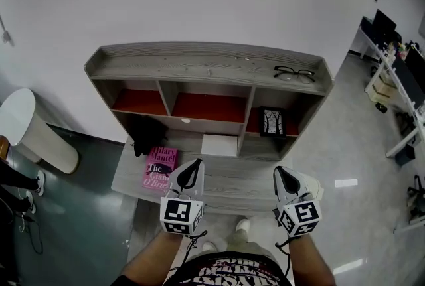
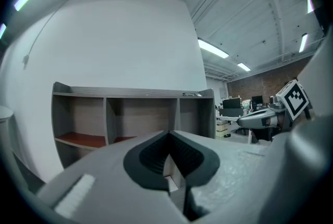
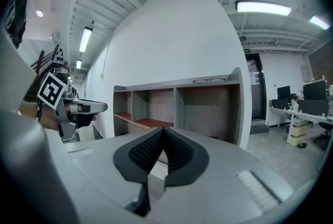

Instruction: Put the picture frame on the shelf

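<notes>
Left claw [image 1: 193, 168] and right claw [image 1: 281, 174] are both closed, empty, held apart before the shelf [image 1: 199, 69].

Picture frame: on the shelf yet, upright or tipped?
On it, upright: the picture frame stands on edge in the right compartment of the shelf.

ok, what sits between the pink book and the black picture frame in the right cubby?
Head view: a white rectangular block lies on the grey wooden desk, between the pink book and black picture frame.
</notes>
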Motion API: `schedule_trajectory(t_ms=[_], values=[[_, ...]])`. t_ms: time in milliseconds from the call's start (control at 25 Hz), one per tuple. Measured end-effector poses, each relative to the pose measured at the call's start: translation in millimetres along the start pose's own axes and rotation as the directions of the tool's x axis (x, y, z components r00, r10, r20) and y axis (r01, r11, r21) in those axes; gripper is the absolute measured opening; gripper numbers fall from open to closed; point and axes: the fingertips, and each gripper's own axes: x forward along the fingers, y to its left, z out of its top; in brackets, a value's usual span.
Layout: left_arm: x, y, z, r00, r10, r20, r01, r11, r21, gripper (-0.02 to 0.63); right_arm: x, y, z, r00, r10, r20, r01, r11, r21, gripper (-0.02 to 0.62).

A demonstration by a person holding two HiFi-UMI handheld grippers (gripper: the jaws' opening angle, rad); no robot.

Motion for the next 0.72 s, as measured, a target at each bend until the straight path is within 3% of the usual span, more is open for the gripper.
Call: schedule_trajectory(t_ms=[400,720], values=[[-61,10,-16,1.000,0.025,-0.017,-0.025,1.000,-0.015,0.000,-70,2,-14,0.996,-0.092,-0.016,0.092,0.996,-0.008,0.026],[-91,-4,-38,0.998,0.022,-0.054,-0.024,0.999,-0.044,0.000,-98,7,-23,0.992,-0.120,-0.025,0.120,0.993,-0.006,0.026]])
